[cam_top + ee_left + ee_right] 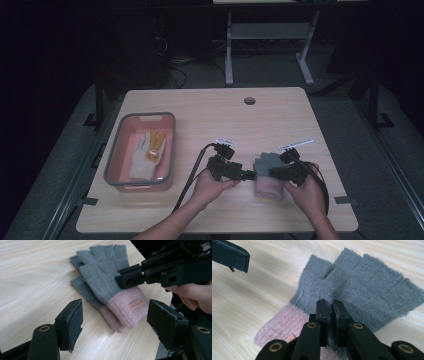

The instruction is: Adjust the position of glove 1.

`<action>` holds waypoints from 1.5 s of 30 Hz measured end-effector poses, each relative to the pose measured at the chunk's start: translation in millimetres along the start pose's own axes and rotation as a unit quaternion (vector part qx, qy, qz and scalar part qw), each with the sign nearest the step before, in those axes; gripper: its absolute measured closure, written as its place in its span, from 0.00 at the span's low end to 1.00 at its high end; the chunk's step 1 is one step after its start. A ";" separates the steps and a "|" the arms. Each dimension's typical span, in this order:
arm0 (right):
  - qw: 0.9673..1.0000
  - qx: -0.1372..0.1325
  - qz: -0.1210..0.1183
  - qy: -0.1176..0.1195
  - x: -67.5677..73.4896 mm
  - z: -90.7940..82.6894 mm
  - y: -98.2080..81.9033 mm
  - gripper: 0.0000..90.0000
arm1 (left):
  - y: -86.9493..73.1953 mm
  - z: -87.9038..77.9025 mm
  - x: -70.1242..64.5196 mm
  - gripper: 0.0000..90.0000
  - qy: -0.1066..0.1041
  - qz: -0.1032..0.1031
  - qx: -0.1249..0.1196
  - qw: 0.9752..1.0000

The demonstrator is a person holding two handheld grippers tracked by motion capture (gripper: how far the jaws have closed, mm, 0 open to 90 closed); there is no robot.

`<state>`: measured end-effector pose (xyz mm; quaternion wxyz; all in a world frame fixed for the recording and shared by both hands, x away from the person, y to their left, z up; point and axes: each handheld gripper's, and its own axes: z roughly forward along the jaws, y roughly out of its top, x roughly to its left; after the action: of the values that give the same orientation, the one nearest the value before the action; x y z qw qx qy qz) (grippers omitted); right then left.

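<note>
One pair of gloves already lies in the bin [114,165], while the grey-and-pink gloves [105,287] remain on the desk [210,115], right tongs [331,305] together over them, left tongs [113,317] apart nearby.

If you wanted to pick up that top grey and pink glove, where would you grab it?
Probably the pink cuff of the glove. It is thick, lies flat, and its end faces the open left gripper, which could come in low along the table from that side.
</note>
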<state>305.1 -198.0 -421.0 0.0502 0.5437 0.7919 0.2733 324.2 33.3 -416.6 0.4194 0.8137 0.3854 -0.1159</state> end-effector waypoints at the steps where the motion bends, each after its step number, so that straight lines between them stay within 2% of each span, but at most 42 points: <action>1: 1.000 0.002 -0.002 -0.002 0.8 2.2 -0.3 0.93 | -0.2 1.3 0.3 0.32 -0.001 0.000 0.003 1.000; 4: 1.000 0.005 0.003 -0.001 0.5 6.5 -1.7 0.91 | -1.1 6.1 1.1 0.32 -0.008 -0.003 0.005 1.000; 6: 1.000 0.004 0.008 0.005 -1.1 6.9 -2.8 0.85 | -2.2 8.9 1.3 0.32 -0.007 -0.003 0.009 1.000; 11: 0.999 -0.031 0.021 0.019 -6.9 -5.8 -7.1 0.72 | -4.8 17.2 0.9 0.34 -0.003 -0.008 0.012 1.000; 12: 0.999 -0.036 0.031 0.022 -8.4 -8.8 -9.2 0.71 | -5.2 18.3 1.6 0.36 -0.003 -0.007 0.016 1.000; 16: 0.996 -0.065 0.050 0.036 -19.8 -12.6 -19.2 0.63 | -6.3 25.5 4.3 0.40 0.000 -0.022 0.020 1.000; 19: 0.992 -0.082 0.071 0.060 -29.9 -11.8 -28.2 0.58 | -9.2 32.3 4.9 0.42 0.008 -0.029 0.021 0.999; 24: 0.987 -0.098 0.102 0.074 -41.4 -11.5 -37.5 0.55 | -14.8 46.2 3.8 0.42 0.004 -0.040 0.034 0.999; 26: 0.984 -0.100 0.119 0.090 -45.7 -10.1 -40.6 0.55 | -16.4 51.7 1.8 0.41 -0.001 -0.043 0.041 0.998; 27: 0.983 -0.099 0.123 0.094 -47.2 -9.2 -41.6 0.55 | -16.8 53.4 1.3 0.41 -0.003 -0.040 0.043 0.998; 33: 0.983 -0.092 0.135 0.090 -51.0 -1.3 -46.5 0.54 | -18.8 60.7 -2.1 0.40 -0.004 -0.044 0.041 0.998; 35: 0.981 -0.085 0.146 0.092 -51.6 1.3 -48.1 0.54 | -19.2 61.4 -3.8 0.41 0.000 -0.042 0.036 0.998; 38: 0.978 -0.088 0.163 0.100 -54.0 2.0 -50.1 0.54 | -19.1 61.7 -3.7 0.42 0.002 -0.043 0.036 0.998; 41: 0.976 -0.083 0.177 0.099 -56.8 3.2 -52.6 0.54 | -19.2 61.9 -3.5 0.44 0.004 -0.039 0.035 0.999; 43: 0.973 -0.081 0.186 0.107 -59.1 5.1 -54.5 0.54 | -19.0 62.4 -3.5 0.45 0.002 -0.042 0.036 0.998; 45: 0.973 -0.077 0.190 0.109 -59.9 7.2 -55.2 0.55 | -18.6 63.0 -3.5 0.46 0.002 -0.045 0.036 0.998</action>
<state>286.0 -262.8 -467.0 -0.0477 0.6461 0.6512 0.3951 316.8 -10.6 -465.0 0.3832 0.8103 0.4181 -0.1473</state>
